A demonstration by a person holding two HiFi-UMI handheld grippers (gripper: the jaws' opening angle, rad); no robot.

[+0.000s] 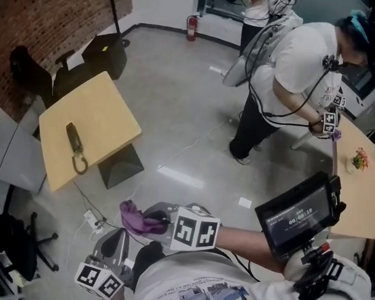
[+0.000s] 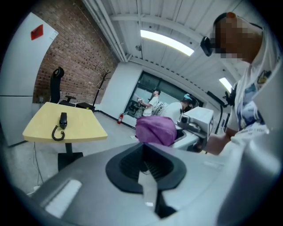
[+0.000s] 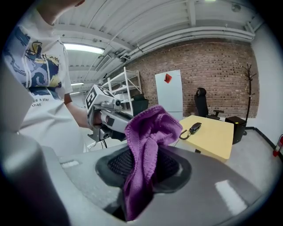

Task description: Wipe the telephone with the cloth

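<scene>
The cloth point(image 3: 148, 132) is clamped in the right gripper point(image 3: 142, 174); the left gripper point(image 2: 148, 170) is closed on nothing. The telephone point(image 1: 73, 139) lies on the table point(image 1: 104, 107), well apart, so wiping is judged not yet begun.

Table: yellow top point(image 1: 104, 113) on a dark pedestal base.
Brick wall: red point(image 1: 49, 22), along the upper left, behind the table.
Office chair: black point(image 1: 23, 67), against the brick wall.
Fire extinguisher: red point(image 1: 192, 27), standing at the far wall.
Power strip: white point(image 1: 92, 219), on the grey floor point(image 1: 173, 115) near the table's base.
Person: white shirt point(image 1: 296, 65), dark trousers, bent over a second yellow table point(image 1: 359, 200) at right.
</scene>
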